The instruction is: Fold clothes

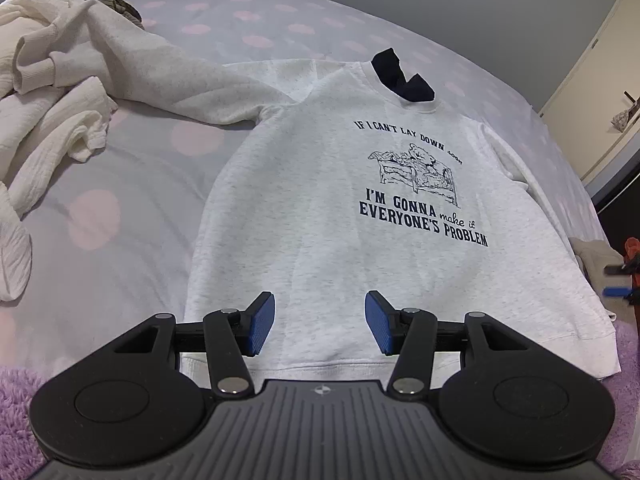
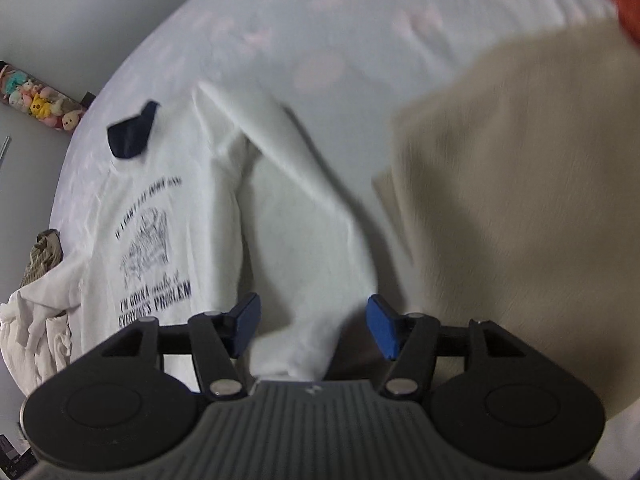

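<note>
Sweatshirt (image 1: 320,208): light heather-grey, lying front up and spread flat on the bed, hem toward the left wrist camera, neck away from it.
Print (image 1: 420,184): dark navy; reads "IF I CAN'T LAY DOWN soon", then a drawing of a bear in a bed, then "I'M GONNA make it EVERYONE'S PROBLEM". In the right wrist view the same print (image 2: 152,256) is blurred and only partly legible.
Collar piece (image 1: 402,76): dark navy fabric standing up out of the neck opening; no label can be read on it.
Far sleeve (image 1: 132,64): runs out to the left in the left wrist view, onto the pile of cream clothes.
Near sleeve (image 2: 304,240): in the right wrist view it lies folded in over the body, its cuff end reaching down between the right gripper's fingers.
Left gripper (image 1: 320,322): jaws apart over the sweatshirt's hem, blue pads clear of the cloth, nothing held.
Right gripper (image 2: 314,322): jaws parted, the sleeve end between them, pads not pressing on it.
Bedcover (image 1: 132,184): pale grey-lilac with pink dots.
Cream clothes (image 1: 44,92): crumpled heap left of the sweatshirt.
Beige garment (image 2: 520,200): blurred, right of the sleeve.
Plush toys (image 2: 36,104): row along the wall.
Brands: none readable.
</note>
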